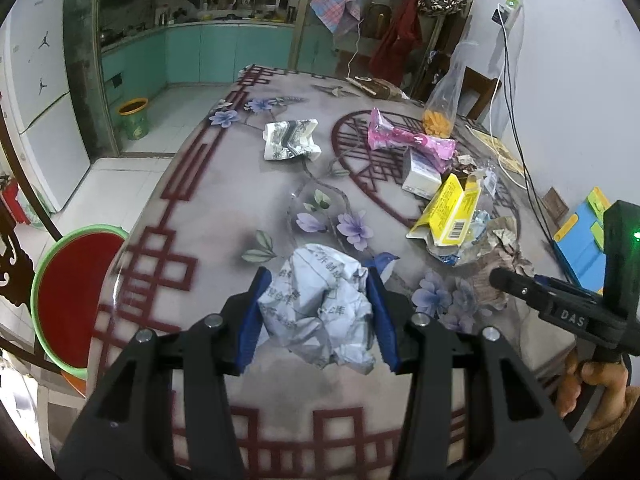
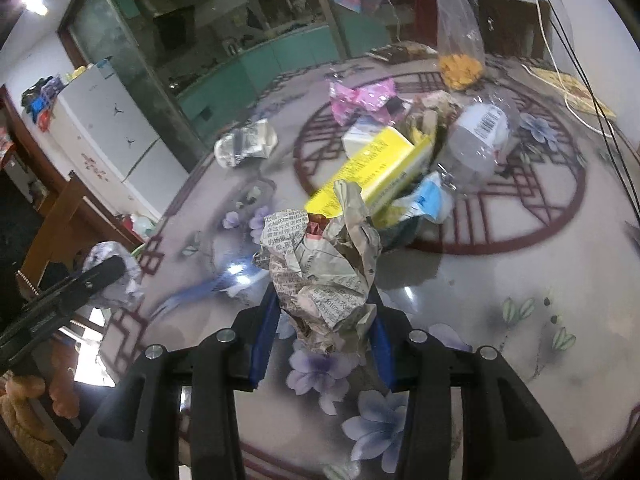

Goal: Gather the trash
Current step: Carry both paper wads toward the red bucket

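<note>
My left gripper (image 1: pixel 316 276) is shut on a crumpled white paper ball (image 1: pixel 320 308) above the near part of the flowered table (image 1: pixel 208 224). My right gripper (image 2: pixel 322 292) is shut on a crumpled newspaper wad (image 2: pixel 320 264), held above the table (image 2: pixel 500 280). The left gripper with its paper ball also shows in the right wrist view (image 2: pixel 108 276) at far left. A pile of trash lies mid-table: a yellow box (image 1: pixel 450 212) (image 2: pixel 376 168), a pink wrapper (image 1: pixel 408 140) (image 2: pixel 362 98), a white carton (image 1: pixel 420 176) and a clear plastic wrapper (image 2: pixel 480 140). A crumpled printed wrapper (image 1: pixel 290 140) (image 2: pixel 244 144) lies apart to the left.
A clear bag of orange snacks (image 1: pixel 440 108) (image 2: pixel 460 60) stands at the table's far side. Cables (image 1: pixel 516 128) run along the right wall. A red basin with a green rim (image 1: pixel 76 292) sits left of the table. A yellow-green bin (image 1: pixel 134 118) stands on the kitchen floor.
</note>
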A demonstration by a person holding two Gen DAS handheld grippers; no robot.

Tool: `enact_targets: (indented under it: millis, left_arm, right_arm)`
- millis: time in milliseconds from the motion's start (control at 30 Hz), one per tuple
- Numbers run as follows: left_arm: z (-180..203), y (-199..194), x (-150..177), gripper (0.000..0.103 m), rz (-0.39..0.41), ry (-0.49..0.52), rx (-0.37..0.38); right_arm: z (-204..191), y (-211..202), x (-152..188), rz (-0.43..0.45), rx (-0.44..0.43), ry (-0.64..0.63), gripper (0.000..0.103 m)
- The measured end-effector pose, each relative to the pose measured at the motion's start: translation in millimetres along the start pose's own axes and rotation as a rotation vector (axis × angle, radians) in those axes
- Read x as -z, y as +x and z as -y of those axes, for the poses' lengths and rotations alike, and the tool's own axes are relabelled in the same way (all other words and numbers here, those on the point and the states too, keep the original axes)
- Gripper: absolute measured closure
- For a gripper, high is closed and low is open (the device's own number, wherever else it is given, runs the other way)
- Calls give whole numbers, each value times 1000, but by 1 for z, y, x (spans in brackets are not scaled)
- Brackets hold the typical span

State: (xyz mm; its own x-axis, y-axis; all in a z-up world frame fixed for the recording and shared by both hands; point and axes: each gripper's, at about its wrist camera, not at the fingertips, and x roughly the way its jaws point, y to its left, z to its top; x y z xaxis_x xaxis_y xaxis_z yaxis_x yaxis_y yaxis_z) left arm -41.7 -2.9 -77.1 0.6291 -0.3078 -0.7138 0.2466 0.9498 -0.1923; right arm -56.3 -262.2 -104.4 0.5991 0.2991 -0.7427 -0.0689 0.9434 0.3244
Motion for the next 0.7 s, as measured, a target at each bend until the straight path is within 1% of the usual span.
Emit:
enact_targets:
  millis: [100,367,533,700]
  left_arm:
    - [1,2,0,57,1,-5,-8]
    - [5,3,1,56,0,13,-7]
    - [1,5,1,56,-13,-18,3]
    - [-1,4,2,56,-9,-8,-3]
  right_arm:
    - [-5,-1,-1,16,-11,-19,62]
    - [-13,4,0,12,-26,-41,61]
    - [-10,6,1,4,-22,-30,61]
    - [-7,8,1,-6,-28,-11,61]
